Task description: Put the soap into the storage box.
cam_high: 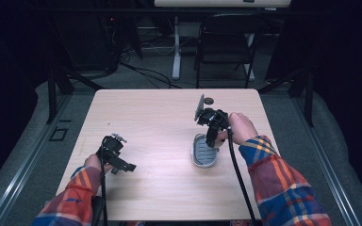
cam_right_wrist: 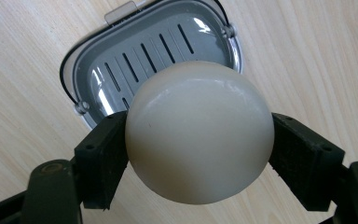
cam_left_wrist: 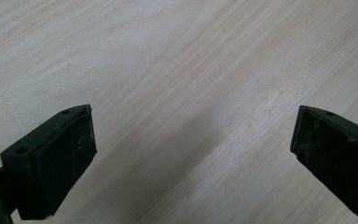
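Right tool (cam_right_wrist: 198, 154) pinching cream soap (cam_right_wrist: 199, 133) above empty grey soap dish (cam_right_wrist: 121, 51); left tool (cam_left_wrist: 193, 154) spread.

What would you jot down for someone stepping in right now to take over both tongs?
Right tongs: shut on a smooth cream oval soap bar, held just above the grey slotted soap dish.
Left tongs: open, holding nothing, over bare wooden table on the person's left side.
The soap dish lies open on the table, right of centre, with nothing in it.
Done: soap picked up and brought over the dish.
Left, probably: lower the soap into the dish and let go.
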### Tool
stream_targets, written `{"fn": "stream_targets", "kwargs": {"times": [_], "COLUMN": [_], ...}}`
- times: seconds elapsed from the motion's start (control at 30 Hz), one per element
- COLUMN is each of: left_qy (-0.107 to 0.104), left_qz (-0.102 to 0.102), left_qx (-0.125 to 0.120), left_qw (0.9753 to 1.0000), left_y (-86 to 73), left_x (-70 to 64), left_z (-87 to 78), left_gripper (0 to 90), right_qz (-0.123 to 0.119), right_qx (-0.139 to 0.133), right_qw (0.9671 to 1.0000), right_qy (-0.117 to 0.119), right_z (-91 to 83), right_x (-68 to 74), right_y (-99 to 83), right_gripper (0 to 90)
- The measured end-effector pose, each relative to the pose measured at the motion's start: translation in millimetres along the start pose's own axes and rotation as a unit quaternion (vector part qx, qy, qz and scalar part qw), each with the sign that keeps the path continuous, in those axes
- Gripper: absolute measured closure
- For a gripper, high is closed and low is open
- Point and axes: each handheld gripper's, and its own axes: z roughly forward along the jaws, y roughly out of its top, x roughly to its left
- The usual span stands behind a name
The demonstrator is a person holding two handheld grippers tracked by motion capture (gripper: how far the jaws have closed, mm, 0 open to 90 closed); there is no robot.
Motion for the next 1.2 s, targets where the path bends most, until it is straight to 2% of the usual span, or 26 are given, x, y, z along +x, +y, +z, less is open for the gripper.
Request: {"fn": "stream_targets", "kwargs": {"times": [0.3, 0.67, 1.2], "left_qy": [0.000, -0.001, -0.003], "left_qz": [0.001, 0.001, 0.001], "left_qx": [0.000, 0.000, 0.002], "left_qw": [1.0000, 1.0000, 1.0000], "left_y": [0.1, 0.0, 0.3], "left_x": [-0.3, -0.1, 0.0], "left_z": [-0.1, 0.1, 0.9], "left_gripper": [0.0, 0.0, 0.0], "right_qz": [-0.007, -0.019, -0.030], "right_qx": [0.001, 0.012, 0.024], "right_qw": [1.0000, 0.9995, 0.9990], "right_qy": [0.007, 0.021, 0.022], "right_z": [5.7, 25.4, 42.2], "right_x": [5.4, 13.8, 18.2], "right_y": [8.7, 19.3, 25.2], "right_gripper": [23.9, 23.8, 23.8]}}
